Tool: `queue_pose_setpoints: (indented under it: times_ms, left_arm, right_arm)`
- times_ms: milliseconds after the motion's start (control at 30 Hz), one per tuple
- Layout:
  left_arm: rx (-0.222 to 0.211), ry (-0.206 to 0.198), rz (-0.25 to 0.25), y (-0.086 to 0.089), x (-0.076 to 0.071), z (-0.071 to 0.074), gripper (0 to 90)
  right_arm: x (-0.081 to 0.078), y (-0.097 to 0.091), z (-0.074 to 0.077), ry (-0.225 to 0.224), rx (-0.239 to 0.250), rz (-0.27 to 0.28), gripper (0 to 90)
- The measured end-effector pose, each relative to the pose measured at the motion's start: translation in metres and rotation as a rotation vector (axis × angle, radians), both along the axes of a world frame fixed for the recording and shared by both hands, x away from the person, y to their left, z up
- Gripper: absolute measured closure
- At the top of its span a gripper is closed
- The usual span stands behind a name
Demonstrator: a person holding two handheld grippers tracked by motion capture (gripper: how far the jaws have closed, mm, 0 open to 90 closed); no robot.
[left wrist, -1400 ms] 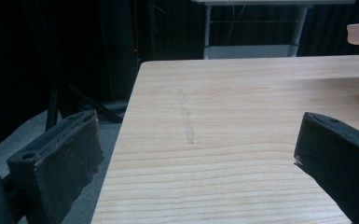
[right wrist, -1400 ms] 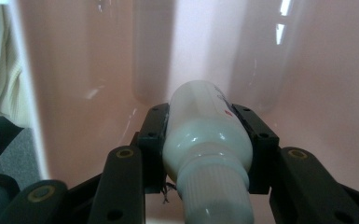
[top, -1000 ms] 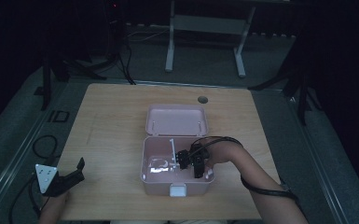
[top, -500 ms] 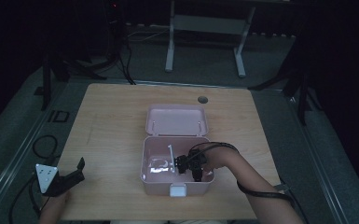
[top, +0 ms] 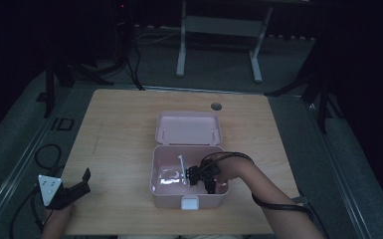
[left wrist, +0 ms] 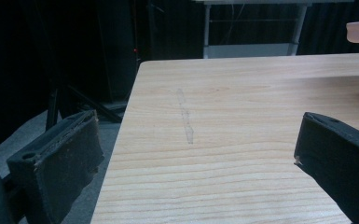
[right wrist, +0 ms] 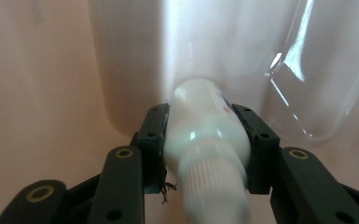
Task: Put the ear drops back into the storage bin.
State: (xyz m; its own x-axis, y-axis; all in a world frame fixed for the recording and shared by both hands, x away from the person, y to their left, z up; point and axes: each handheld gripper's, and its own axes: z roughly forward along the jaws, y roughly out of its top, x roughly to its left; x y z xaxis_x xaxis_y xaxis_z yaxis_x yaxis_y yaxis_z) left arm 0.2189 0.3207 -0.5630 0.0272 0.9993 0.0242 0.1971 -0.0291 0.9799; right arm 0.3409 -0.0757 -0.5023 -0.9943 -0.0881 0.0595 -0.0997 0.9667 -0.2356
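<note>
An open pink box point(top: 155, 164) stands at the table's near middle, its lid point(top: 189, 128) folded back behind it. My right gripper point(top: 195, 175) reaches down inside the box. In the right gripper view its jaws point(right wrist: 203, 135) are shut on a white tube point(right wrist: 198, 100) with a ribbed cap that points toward the camera. The jaws have just eased open a touch, with the tube still between the pads. My left gripper point(top: 82, 181) rests at the table's near left edge, open point(left wrist: 196, 133) with bare wood between its jaws.
Clear plastic wrapping point(right wrist: 317, 93) lies in the box beside the tube, and it glints in the box's left half point(top: 168, 177). A cable hole point(top: 216, 106) sits in the wooden table point(top: 119, 129) near its far edge. Stands and cables crowd the dark floor around it.
My right hand has shifted slightly leftward inside the box with the tube. The left gripper has stayed put.
</note>
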Motion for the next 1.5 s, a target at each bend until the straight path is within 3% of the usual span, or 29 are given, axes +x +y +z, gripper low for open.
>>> queue_pose_setpoints:
  times_ms: [167, 300, 533, 700, 933, 1133, 1233, 1500]
  left_arm:
    - [0.0, -0.001, 0.0, 0.0, 0.0, 0.0, 1.0]
    - [-0.001, 0.0, 0.001, 0.0, 0.0, 0.0, 1.0]
    - [-0.001, 0.001, 0.001, 0.0, 0.0, 0.0, 1.0]
    - [-0.001, 0.001, 0.001, 0.0, 0.0, 0.0, 1.0]
    - [0.003, 0.001, 0.001, 0.0, 0.0, 0.0, 1.0]
    - [0.001, -0.001, 0.002, 0.0, 0.0, 0.0, 1.0]
    - [0.0, -0.001, 0.001, 0.0, 0.0, 0.0, 1.0]
    - [0.001, -0.001, 0.003, 0.0, 0.0, 0.0, 1.0]
  right_arm:
    - [-0.001, -0.001, 0.002, 0.008, 0.004, -0.001, 55.1]
    - [-0.003, -0.002, 0.013, -0.002, 0.028, 0.007, 53.4]
    - [-0.004, -0.005, 0.048, -0.054, 0.105, 0.016, 49.3]
    - [-0.004, -0.012, 0.085, -0.101, 0.198, -0.012, 38.4]
    - [-0.001, -0.033, 0.115, -0.14, 0.297, -0.076, 21.6]
    - [0.004, -0.058, 0.125, -0.135, 0.33, -0.125, 13.8]
    - [0.007, -0.07, 0.126, -0.155, 0.339, -0.153, 14.3]
    - [0.012, -0.104, 0.117, -0.158, 0.37, -0.224, 14.4]
